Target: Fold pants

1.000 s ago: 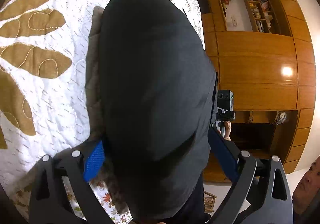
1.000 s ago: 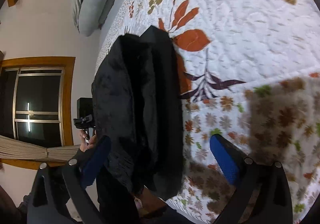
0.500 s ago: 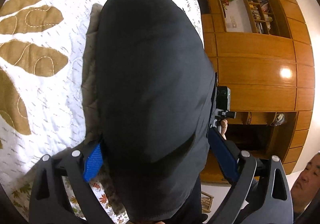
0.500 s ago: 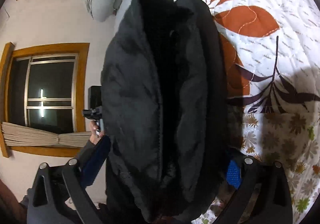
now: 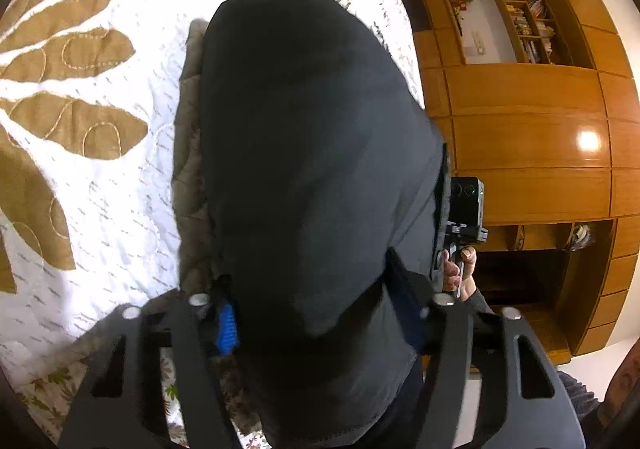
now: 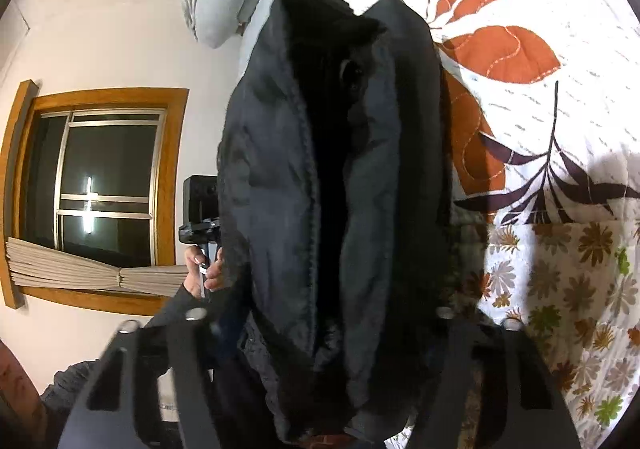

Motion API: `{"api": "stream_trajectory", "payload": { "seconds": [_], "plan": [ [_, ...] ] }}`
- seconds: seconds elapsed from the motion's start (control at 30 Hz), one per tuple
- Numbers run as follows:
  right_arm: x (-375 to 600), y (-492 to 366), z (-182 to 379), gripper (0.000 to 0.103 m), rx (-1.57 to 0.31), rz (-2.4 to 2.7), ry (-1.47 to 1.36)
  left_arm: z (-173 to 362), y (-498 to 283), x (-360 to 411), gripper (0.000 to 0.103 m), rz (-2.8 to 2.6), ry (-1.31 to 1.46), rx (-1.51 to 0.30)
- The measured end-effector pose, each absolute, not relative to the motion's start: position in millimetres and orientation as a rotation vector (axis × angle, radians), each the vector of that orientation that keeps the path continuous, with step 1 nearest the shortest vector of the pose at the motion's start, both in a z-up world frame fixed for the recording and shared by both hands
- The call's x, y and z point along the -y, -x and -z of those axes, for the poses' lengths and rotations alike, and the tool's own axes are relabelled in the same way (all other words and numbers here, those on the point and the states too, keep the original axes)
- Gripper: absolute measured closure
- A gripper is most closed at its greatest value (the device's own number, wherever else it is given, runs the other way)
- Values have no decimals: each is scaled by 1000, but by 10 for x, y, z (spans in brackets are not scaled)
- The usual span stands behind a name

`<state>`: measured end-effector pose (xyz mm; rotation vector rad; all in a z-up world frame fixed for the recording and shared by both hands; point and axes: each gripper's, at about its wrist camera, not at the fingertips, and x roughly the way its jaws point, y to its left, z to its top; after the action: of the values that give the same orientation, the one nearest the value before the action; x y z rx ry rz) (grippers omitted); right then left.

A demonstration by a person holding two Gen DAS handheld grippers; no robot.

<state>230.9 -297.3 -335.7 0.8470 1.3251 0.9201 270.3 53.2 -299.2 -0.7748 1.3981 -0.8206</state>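
Both tongs are closing on the dark pants point(image 5: 312, 169): left tongs point(image 5: 316, 325) and right tongs point(image 6: 332, 329) at 6 o'clock, pants bunched between, over the bed point(image 5: 100, 209).

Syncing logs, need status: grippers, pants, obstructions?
Left gripper and right gripper closing, black pants between the jaws of each. Pants bunched on quilt. Nothing in the way.

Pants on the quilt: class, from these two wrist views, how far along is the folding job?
Done: the black pants already lie bunched in layers along the quilt's edge; the right view shows stacked folds. In hand: the left gripper and right gripper are each closing on the near end, fabric between their fingers. Left: lifting that end over and flattening it; no neat final fold shows yet.
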Motion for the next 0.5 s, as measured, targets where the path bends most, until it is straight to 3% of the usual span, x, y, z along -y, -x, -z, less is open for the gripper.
{"api": "stream_trajectory", "payload": {
  "seconds": [0.07, 0.13, 0.5],
  "plan": [
    [2993, -2304, 3319, 52, -1316, -933, -845, 2945, -2700, -557, 59, 831, 771, -1377],
    [2927, -2378, 3323, 56, -1315, -940, -841, 2897, -2711, -592, 62, 839, 773, -1360],
    [2974, -2495, 3242, 58, -1312, -960, -817, 2909, -2682, -913, 65, 845, 788, -1315]
  ]
}}
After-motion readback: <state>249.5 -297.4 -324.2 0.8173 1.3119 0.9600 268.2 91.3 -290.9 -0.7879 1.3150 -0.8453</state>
